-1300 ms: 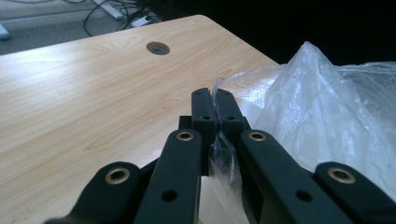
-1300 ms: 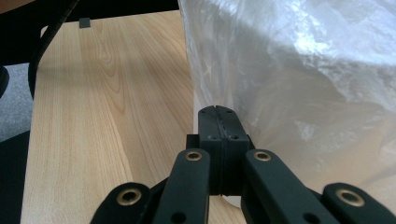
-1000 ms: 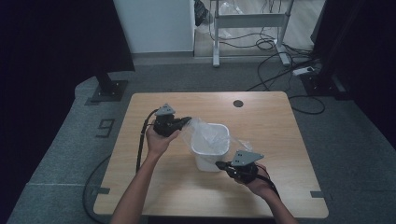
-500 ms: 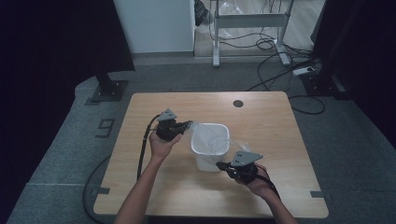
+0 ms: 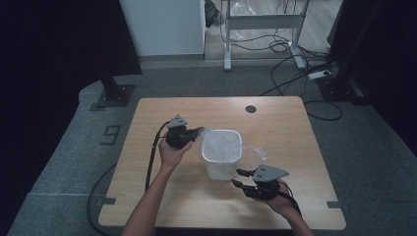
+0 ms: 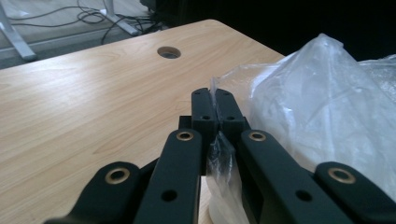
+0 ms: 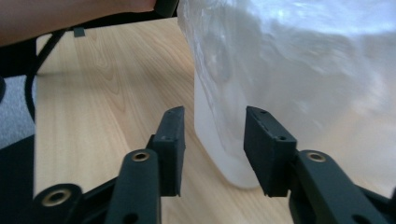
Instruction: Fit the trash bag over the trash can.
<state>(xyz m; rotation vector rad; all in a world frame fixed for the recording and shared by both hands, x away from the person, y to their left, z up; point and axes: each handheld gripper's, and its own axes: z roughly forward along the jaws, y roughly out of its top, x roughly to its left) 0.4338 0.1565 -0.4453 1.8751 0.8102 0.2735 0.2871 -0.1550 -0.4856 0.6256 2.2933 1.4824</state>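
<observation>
A white plastic bin [image 5: 221,156] stands mid-table with a clear plastic bag [image 5: 222,143] lining it. The bag's edge [image 6: 215,93] is pinched between the jaws of my left gripper [image 5: 199,131], which is shut on it at the bin's left rim. The bag bulges up at the right of the left gripper view [image 6: 322,107]. My right gripper [image 5: 238,178] sits just in front of the bin's near right corner, open, with nothing between its fingers [image 7: 264,149]. Close ahead of it are the bin's wall [image 7: 215,135] and the bag [image 7: 289,65].
The wooden table [image 5: 147,147] has a round cable hole [image 5: 251,108] at the back. A loose flap of bag [image 5: 255,151] hangs over the bin's right side. The left gripper's cable [image 5: 151,157] trails off the table's front left. A desk frame and cables lie on the floor beyond.
My left gripper has pulled the bag's edge slightly down and left at the bin's rim. The right gripper has barely moved.
</observation>
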